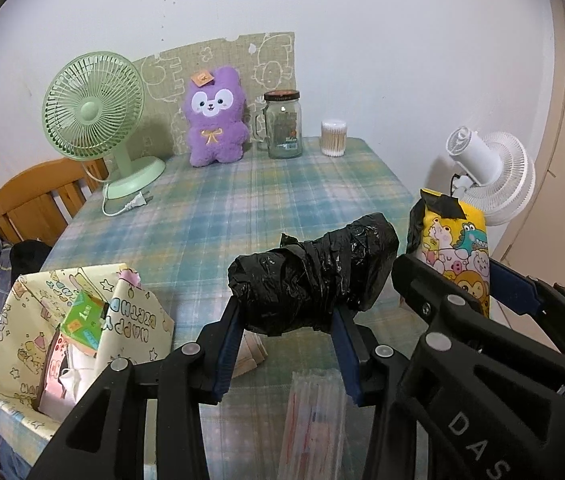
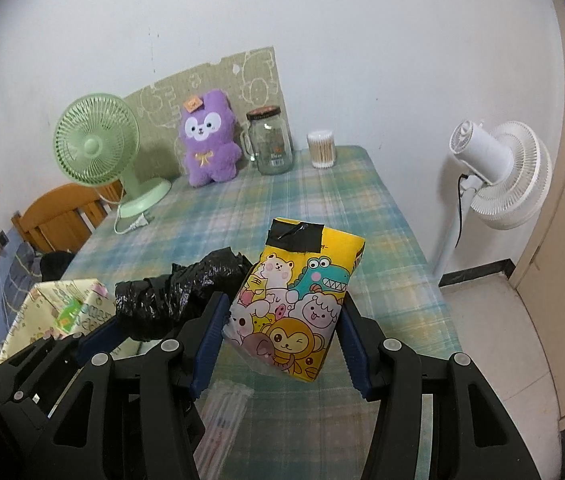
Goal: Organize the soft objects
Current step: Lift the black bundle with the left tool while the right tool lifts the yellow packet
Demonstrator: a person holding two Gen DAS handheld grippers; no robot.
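My left gripper [image 1: 286, 328] clamps a crinkly black plastic roll [image 1: 314, 276] at frame centre; my right gripper [image 2: 282, 316] grips a glossy yellow cartoon pack [image 2: 294, 300]. Lower left of the frame sits a floppy paper gift bag [image 1: 138, 320]. Beyond, upper centre on the plaid tablecloth [image 1: 242, 208]: fuzzy purple plush [image 1: 214, 120], glass jar [image 1: 282, 128], green fan [image 1: 90, 108].

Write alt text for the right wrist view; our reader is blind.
The right gripper holds a yellow cartoon tissue pack above a plaid table. Beside it, the left gripper holds a black plastic roll; a purple plush sits behind.
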